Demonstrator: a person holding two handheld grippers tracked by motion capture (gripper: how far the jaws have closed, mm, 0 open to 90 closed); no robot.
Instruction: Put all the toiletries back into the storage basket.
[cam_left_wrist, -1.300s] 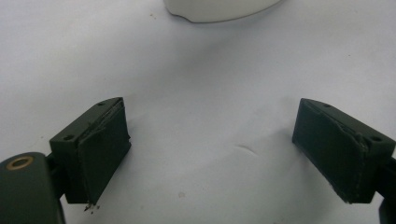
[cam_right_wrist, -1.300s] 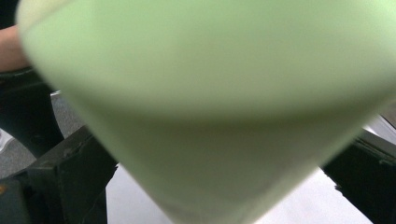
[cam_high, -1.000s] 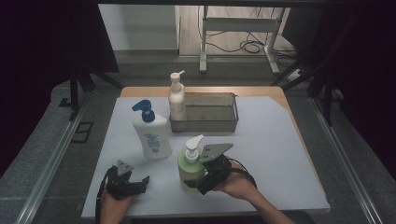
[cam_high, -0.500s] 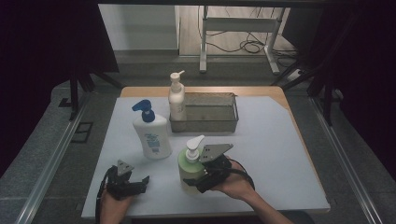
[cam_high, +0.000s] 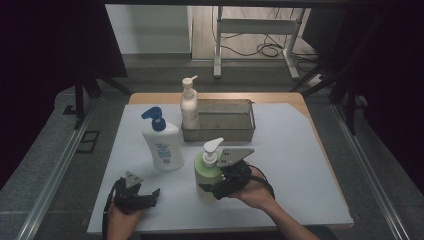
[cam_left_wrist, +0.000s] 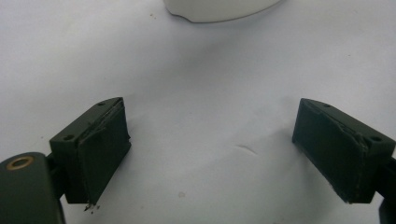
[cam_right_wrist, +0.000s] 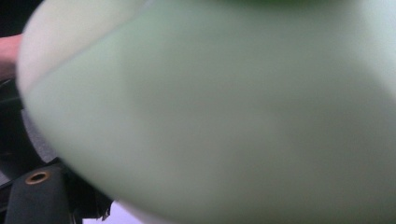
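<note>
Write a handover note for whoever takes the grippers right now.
Right gripper: closed on the green bottle, which stands upright on the white mat; its jaws have just closed in on it.
Left gripper: open, nothing between its jaws, low over the mat's near left.
Blue-pump bottle and white bottle stand outside the metal tray, the white one at its left end.
Done: green bottle gripped.
Left: probably move the bottles into the tray.

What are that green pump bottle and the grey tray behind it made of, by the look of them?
The green pump bottle looks like plastic: a smooth, matt, pale green body, evenly coloured up close in the right gripper view, with a white pump on top. The grey tray is probably metal, perhaps steel: thin upright walls with a dull silvery sheen. Neither can be settled for certain by sight.
</note>
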